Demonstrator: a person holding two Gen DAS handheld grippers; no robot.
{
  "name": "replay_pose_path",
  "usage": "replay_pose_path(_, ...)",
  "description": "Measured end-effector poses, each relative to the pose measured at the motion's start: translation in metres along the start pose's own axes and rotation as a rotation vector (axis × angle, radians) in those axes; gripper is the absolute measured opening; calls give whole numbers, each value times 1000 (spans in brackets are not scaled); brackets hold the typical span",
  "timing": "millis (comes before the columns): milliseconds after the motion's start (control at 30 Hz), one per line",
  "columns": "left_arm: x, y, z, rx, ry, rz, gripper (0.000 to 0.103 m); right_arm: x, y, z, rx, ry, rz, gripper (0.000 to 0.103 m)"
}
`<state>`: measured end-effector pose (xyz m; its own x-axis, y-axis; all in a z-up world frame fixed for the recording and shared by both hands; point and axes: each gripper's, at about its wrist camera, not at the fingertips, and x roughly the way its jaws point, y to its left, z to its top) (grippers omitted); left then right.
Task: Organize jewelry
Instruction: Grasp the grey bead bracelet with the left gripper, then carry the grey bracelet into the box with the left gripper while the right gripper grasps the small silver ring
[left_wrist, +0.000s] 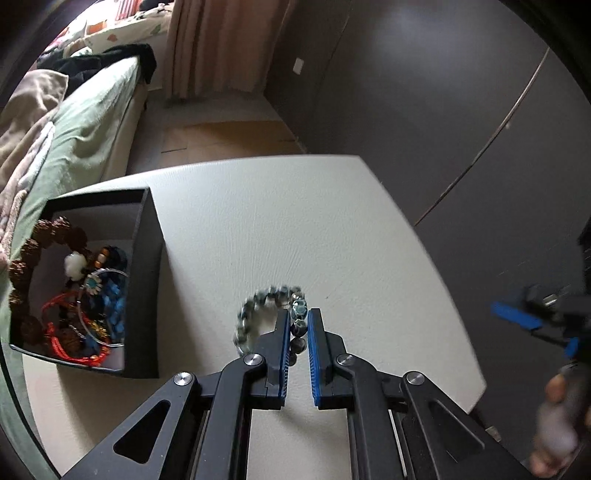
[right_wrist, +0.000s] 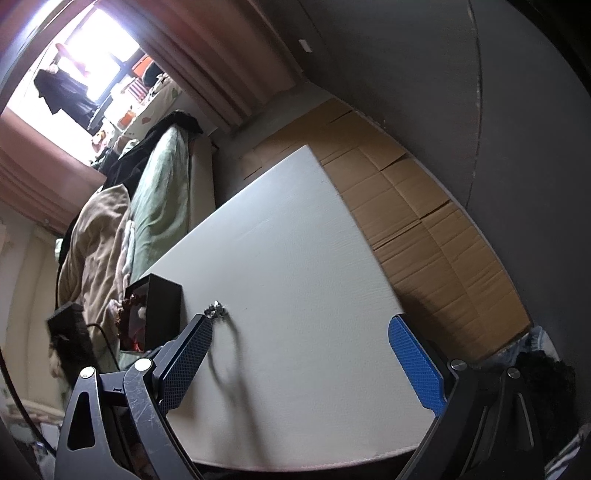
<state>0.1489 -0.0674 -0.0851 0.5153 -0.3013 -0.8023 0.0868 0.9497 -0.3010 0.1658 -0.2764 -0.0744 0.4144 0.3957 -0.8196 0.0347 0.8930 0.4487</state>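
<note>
Right now the left tongs (left_wrist: 298, 314) are clamped on one side of a grey-blue beaded bracelet (left_wrist: 258, 314), a few beads pinched between the blue ribbed pads (left_wrist: 314, 354), while the rest of the loop hangs out to the left, blurred, just above or on the white worktop (left_wrist: 295, 221); whether it is fully off the surface I cannot tell. Pinching the strand edge-on like this seems sensible, since a loop of round beads would roll away from a flat grip.

To the left, well apart from the bracelet, stands an open black cardboard box (left_wrist: 147, 258) near the worktop's edge beside the bed. It already holds a large brown wooden-bead bracelet (left_wrist: 26, 258), red cords (left_wrist: 62, 332), blue beads (left_wrist: 114, 306) and a thin silver bangle (left_wrist: 99, 310), so it is presumably the place for this piece too. The likely next move is a carry leftward over the box's tall near wall.

The right tongs (right_wrist: 301, 339) hang with their pads wide apart and nothing between them, off the right side of the worktop, out of the way.
</note>
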Motion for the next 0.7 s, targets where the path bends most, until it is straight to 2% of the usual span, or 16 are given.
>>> replay_pose_path(267, -30, 14, 12, -50, -51, -64, 9, 25, 22, -5, -40, 45, 8, 80)
replay_pose_path(600, -63, 41, 25, -118, -123, -89, 9, 52, 48, -9, -93, 81, 8, 69)
replay_pose_path(700, -71, 51, 28, -145, -140, -96, 9, 60, 55, -9, -110, 91, 12, 59)
